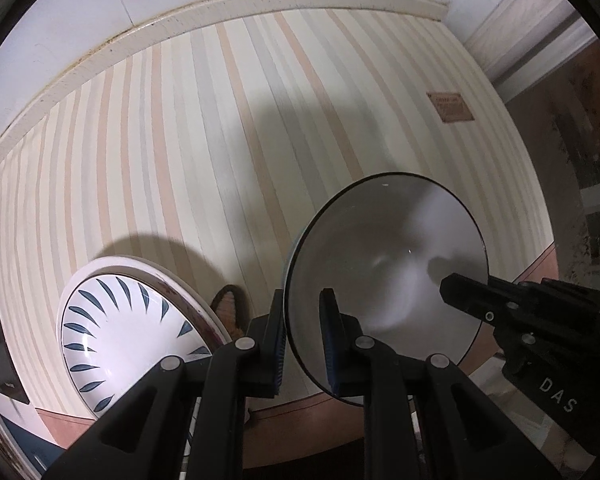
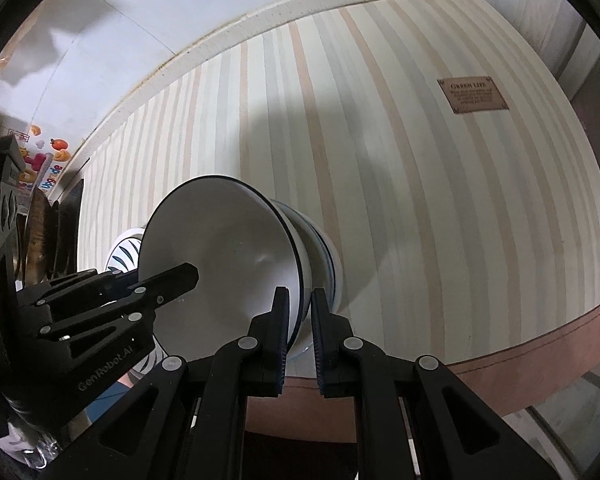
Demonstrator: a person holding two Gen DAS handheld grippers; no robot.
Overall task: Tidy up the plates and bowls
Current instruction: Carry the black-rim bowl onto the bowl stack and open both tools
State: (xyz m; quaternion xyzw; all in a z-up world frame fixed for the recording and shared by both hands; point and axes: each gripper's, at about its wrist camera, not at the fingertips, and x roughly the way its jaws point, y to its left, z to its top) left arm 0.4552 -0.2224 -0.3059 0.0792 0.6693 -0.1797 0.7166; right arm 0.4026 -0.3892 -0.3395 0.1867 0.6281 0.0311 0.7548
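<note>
A white bowl with a dark rim (image 1: pixel 384 276) is held between both grippers above the striped table. My left gripper (image 1: pixel 303 338) is shut on its near-left rim. My right gripper (image 2: pixel 300 332) is shut on its opposite rim; the bowl (image 2: pixel 216 256) sits on top of a second, blue-banded bowl (image 2: pixel 320 256). Whether my right gripper also clamps the second bowl's rim I cannot tell. The right gripper's finger (image 1: pixel 472 296) reaches over the bowl in the left wrist view. A white plate with blue leaf marks (image 1: pixel 128 332) lies to the left.
The striped tablecloth (image 1: pixel 228 152) has a brown hem and a brown label (image 2: pixel 472 94) at the far right. A white wall ledge (image 1: pixel 260 4) runs along the table's far edge. Stickers and dark items (image 2: pixel 40 184) stand at the left.
</note>
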